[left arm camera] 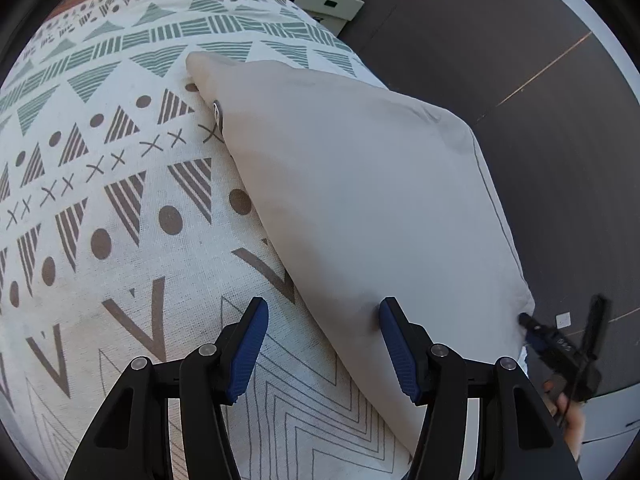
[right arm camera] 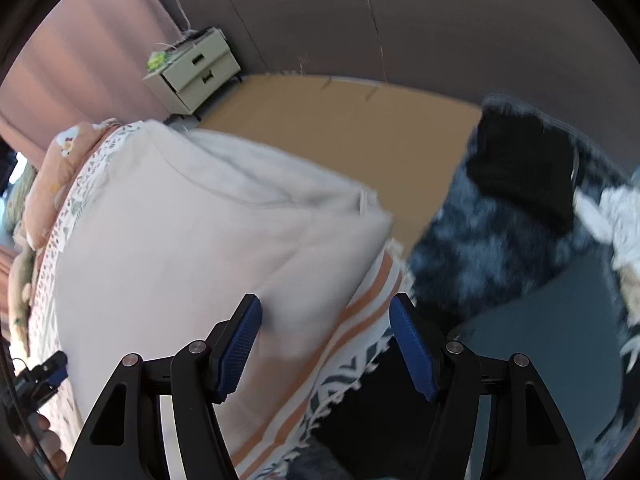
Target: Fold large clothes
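A folded beige garment (left arm camera: 360,200) lies on a patterned bedspread (left arm camera: 100,160); a metal button (left arm camera: 216,110) shows at its left edge. My left gripper (left arm camera: 322,312) is open, its right finger (left arm camera: 396,344) touching the garment's near edge, its left finger over the bedspread. The right gripper (left arm camera: 560,344) shows at the garment's right corner in the left wrist view. In the right wrist view, the garment (right arm camera: 192,232) lies ahead and my right gripper (right arm camera: 326,312) is open, its left finger (right arm camera: 240,340) against the cloth. The left gripper (right arm camera: 40,376) shows at the far left.
The bedspread's orange-striped fringed edge (right arm camera: 360,312) hangs by a dark mottled rug (right arm camera: 500,240) with black cloth on it. A small drawer cabinet (right arm camera: 196,68) stands by a pink curtain (right arm camera: 80,60). Dark floor (left arm camera: 520,80) lies right of the bed.
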`<act>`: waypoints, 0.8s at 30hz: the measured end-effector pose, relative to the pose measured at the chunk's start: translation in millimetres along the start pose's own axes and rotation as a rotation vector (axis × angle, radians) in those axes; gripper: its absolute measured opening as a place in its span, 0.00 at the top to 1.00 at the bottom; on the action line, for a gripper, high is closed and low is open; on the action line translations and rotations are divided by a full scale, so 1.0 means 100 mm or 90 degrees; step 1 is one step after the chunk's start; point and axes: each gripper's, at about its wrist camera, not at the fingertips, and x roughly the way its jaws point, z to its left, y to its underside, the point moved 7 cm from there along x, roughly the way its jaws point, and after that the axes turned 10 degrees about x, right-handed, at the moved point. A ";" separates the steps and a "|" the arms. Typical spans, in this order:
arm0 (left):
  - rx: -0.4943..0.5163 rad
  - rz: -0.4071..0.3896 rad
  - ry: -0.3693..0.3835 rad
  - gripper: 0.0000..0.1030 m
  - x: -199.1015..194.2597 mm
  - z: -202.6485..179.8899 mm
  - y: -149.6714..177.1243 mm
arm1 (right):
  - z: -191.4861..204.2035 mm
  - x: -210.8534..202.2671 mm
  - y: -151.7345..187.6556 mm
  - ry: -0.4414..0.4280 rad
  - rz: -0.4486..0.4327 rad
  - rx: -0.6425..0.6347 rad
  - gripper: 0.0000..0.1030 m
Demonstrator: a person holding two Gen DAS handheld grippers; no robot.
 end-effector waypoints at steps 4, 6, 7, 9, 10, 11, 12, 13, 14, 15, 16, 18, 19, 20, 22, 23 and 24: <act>0.009 -0.002 0.005 0.43 0.01 0.00 0.01 | -0.01 0.14 0.00 -0.046 0.016 0.050 0.87; 0.011 -0.005 0.004 0.43 0.01 0.00 0.00 | 0.05 0.10 -0.09 -0.049 -0.006 0.044 0.91; 0.012 -0.006 0.004 0.43 0.02 0.00 -0.01 | 0.09 0.07 -0.12 -0.050 -0.018 0.042 0.92; 0.006 -0.007 0.012 0.43 0.04 0.00 -0.02 | 0.12 0.05 -0.19 -0.051 -0.038 0.041 0.93; 0.000 -0.006 0.017 0.43 0.06 0.00 -0.02 | 0.12 0.05 -0.23 -0.051 -0.045 0.041 0.93; -0.005 -0.007 0.023 0.43 0.07 0.00 -0.02 | 0.13 0.07 -0.26 -0.049 -0.049 0.043 0.93; -0.008 -0.008 0.028 0.43 0.07 0.00 -0.02 | 0.12 0.11 -0.27 -0.043 -0.048 0.045 0.93; -0.009 -0.010 0.031 0.43 0.08 0.00 -0.02 | 0.13 0.13 -0.27 -0.038 -0.047 0.049 0.93; -0.008 -0.011 0.034 0.43 0.07 0.00 -0.02 | 0.11 0.17 -0.27 -0.033 -0.045 0.054 0.93; -0.006 -0.012 0.036 0.43 0.07 0.00 -0.02 | 0.09 0.21 -0.26 -0.030 -0.046 0.061 0.93; -0.006 -0.014 0.039 0.43 0.06 0.00 -0.01 | 0.07 0.24 -0.27 -0.029 -0.047 0.069 0.93; -0.006 -0.015 0.036 0.40 0.05 0.02 -0.01 | 0.03 0.25 -0.26 -0.028 -0.051 0.085 0.89; -0.002 -0.016 0.027 0.38 0.04 0.04 -0.01 | 0.01 0.25 -0.26 -0.028 -0.051 0.092 0.78; 0.001 -0.018 0.024 0.35 0.04 0.05 -0.01 | -0.01 0.24 -0.26 -0.032 -0.048 0.100 0.71; -0.004 -0.022 0.029 0.34 0.03 0.07 -0.01 | -0.08 0.22 -0.25 -0.046 -0.031 0.120 0.41; -0.011 -0.023 0.031 0.34 0.04 0.08 -0.03 | -0.10 0.21 -0.24 -0.064 -0.028 0.131 0.38; -0.020 -0.025 0.036 0.34 0.05 0.09 -0.05 | -0.13 0.21 -0.24 -0.084 -0.026 0.142 0.38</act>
